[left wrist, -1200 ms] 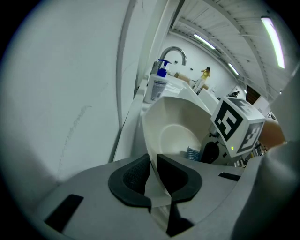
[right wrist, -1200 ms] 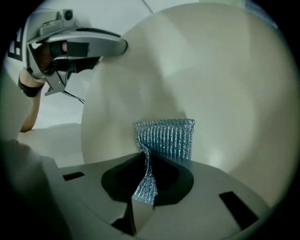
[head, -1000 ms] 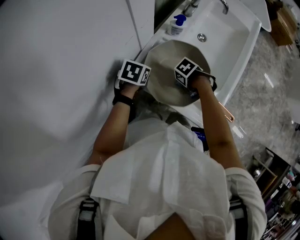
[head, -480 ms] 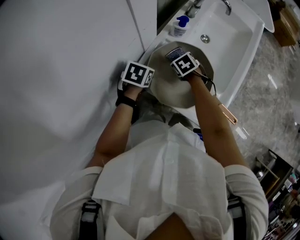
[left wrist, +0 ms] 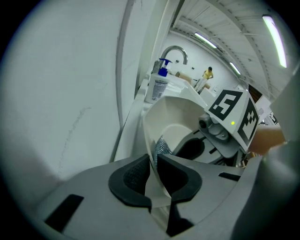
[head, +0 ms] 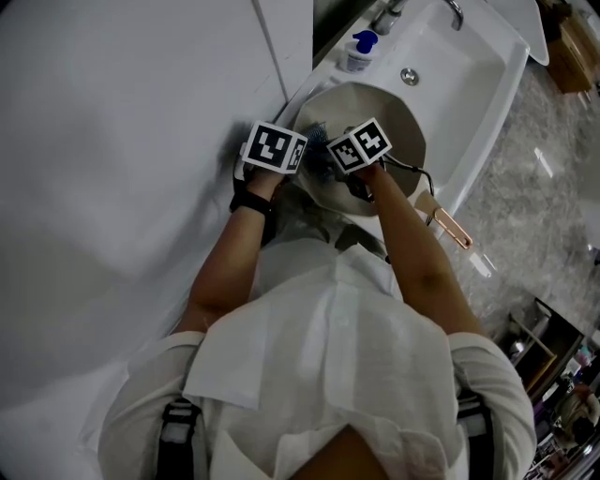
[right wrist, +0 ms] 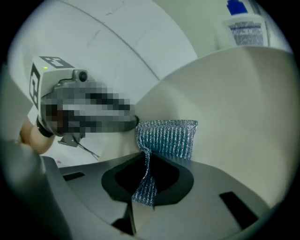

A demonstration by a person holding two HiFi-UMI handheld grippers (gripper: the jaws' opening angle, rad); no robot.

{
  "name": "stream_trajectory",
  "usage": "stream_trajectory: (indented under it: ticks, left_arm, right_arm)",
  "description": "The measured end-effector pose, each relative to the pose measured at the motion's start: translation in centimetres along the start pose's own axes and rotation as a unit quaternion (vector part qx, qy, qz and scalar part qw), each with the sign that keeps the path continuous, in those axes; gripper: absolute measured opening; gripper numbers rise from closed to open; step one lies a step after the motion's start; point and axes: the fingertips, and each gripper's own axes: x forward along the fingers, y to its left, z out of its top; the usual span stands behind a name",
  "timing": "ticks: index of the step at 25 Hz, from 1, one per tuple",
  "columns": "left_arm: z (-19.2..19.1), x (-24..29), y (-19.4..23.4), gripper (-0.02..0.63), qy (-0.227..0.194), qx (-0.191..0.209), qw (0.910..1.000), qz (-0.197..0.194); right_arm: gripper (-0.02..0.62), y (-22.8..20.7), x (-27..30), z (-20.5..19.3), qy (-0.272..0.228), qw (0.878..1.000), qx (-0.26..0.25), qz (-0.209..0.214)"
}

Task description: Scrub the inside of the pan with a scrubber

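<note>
A pale pan (head: 398,127) stands tilted in the white sink (head: 478,89), and its copper handle (head: 452,229) points toward me. My left gripper (head: 302,174) is shut on the pan's near-left rim (left wrist: 149,140), with one pad on each side of the thin wall; its jaws have just closed a little further on it. My right gripper (head: 326,161) is inside the pan, close beside the left one. It is shut on a silvery-blue mesh scrubber (right wrist: 166,136) whose free part lies flat against the pan's inner wall (right wrist: 234,103). The scrubber (left wrist: 161,146) shows just past the left jaws.
A soap pump bottle (head: 357,51) and a faucet (head: 384,16) stand at the sink's far end, with the drain (head: 410,77) beyond the pan. A white wall panel (head: 122,141) runs close along the left. Grey floor (head: 544,178) lies to the right.
My right gripper has swept with the scrubber from the pan's right side across to its left side, ending beside the left gripper and turned toward it. The left gripper has stayed on the rim.
</note>
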Motion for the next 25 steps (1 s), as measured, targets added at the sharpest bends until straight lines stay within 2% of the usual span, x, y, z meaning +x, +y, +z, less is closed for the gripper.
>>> stream_trajectory:
  ticks: [3, 5, 7, 8, 9, 11, 15, 18, 21, 25]
  left_arm:
    - [0.1, 0.2, 0.2, 0.060, 0.000, -0.004, 1.0000, 0.001]
    - [0.1, 0.3, 0.3, 0.058, -0.002, -0.006, 1.0000, 0.003]
    - [0.1, 0.4, 0.3, 0.058, -0.004, -0.009, 0.9999, 0.004]
    - [0.1, 0.4, 0.3, 0.057, -0.005, -0.011, 0.9999, 0.004]
    - [0.1, 0.4, 0.3, 0.057, -0.005, -0.012, 0.9999, 0.005]
    - [0.1, 0.4, 0.3, 0.055, -0.004, -0.010, 0.9999, 0.008]
    - [0.2, 0.3, 0.2, 0.057, -0.002, -0.001, 0.9999, 0.016]
    - [0.5, 0.4, 0.5, 0.054, -0.004, -0.001, 0.9998, 0.022]
    - [0.5, 0.6, 0.7, 0.052, -0.007, -0.004, 0.9997, 0.024]
    - [0.5, 0.9, 1.0, 0.051, -0.014, -0.011, 0.9996, 0.021]
  right_arm:
    - [0.042, 2.7, -0.3, -2.7, 0.063, 0.994, 0.015, 0.088]
    - [0.041, 4.1, -1.2, -5.0, 0.127, 0.983, 0.010, 0.135]
    - [0.041, 4.8, -2.2, -6.8, 0.175, 0.971, 0.006, 0.162]
    - [0.041, 5.0, -2.4, -7.1, 0.184, 0.968, 0.005, 0.169]
    - [0.041, 5.0, -2.4, -7.0, 0.181, 0.969, 0.004, 0.171]
    - [0.042, 4.7, -1.8, -5.7, 0.145, 0.976, 0.002, 0.162]
    - [0.042, 3.3, -0.5, -1.3, 0.050, 0.993, -0.002, 0.103]
    - [0.042, 2.8, -0.1, -0.3, 0.035, 0.997, -0.009, 0.069]
    - [0.041, 3.8, -0.3, -2.0, 0.070, 0.993, 0.009, 0.093]
    - [0.042, 5.2, -2.2, -6.8, 0.197, 0.971, 0.011, 0.137]
